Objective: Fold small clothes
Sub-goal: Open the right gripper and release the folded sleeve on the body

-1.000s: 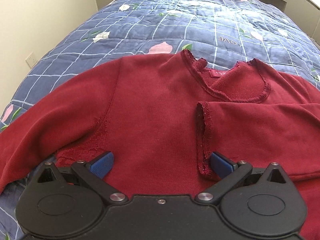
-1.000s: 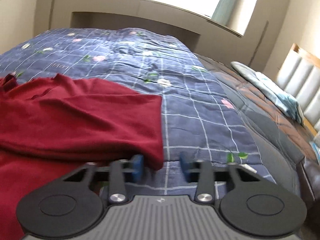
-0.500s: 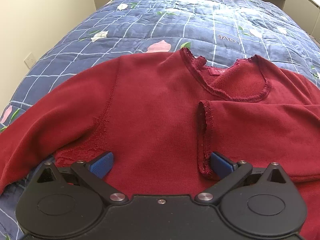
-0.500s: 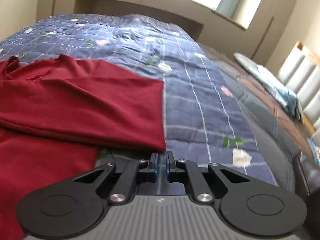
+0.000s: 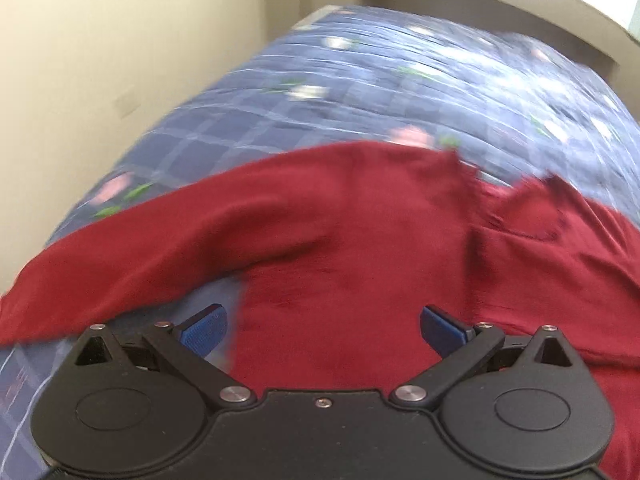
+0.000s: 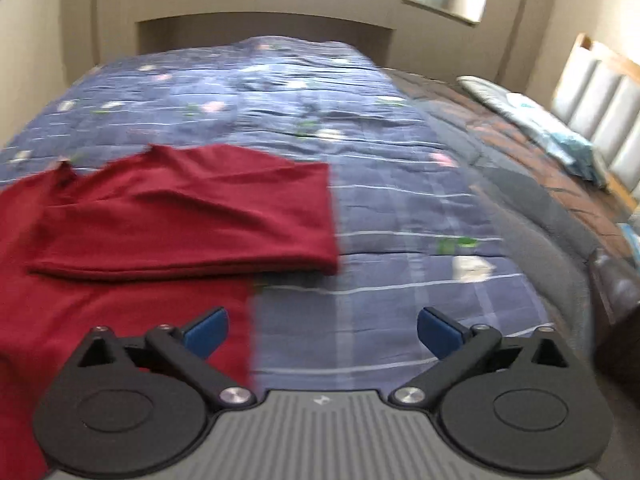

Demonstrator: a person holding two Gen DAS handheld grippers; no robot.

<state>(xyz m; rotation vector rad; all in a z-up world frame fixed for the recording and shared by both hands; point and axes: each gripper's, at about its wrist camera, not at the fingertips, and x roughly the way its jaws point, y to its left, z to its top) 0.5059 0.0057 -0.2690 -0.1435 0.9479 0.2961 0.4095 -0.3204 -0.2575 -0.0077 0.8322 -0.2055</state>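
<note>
left wrist view: left hand-held gripper (image 5: 322, 329) spread wide, empty, over lower body of red sweater (image 5: 360, 248); beyond, left sleeve (image 5: 132, 256) outstretched on quilted bed (image 5: 360, 92). right hand-held gripper (image 6: 322, 330) likewise released; right sleeve (image 6: 192, 220) lies folded across chest. knit looks soft, light, limp; best pinched at cuff or hem edge.

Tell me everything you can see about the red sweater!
The red sweater looks like soft knit and lies flat, front up, on the blue flowered quilt. One sleeve is folded across its chest; the other stretches out sideways. Its neck opening points toward the window. Both grippers are open, gripping nothing. The pictures are blurry.
</note>
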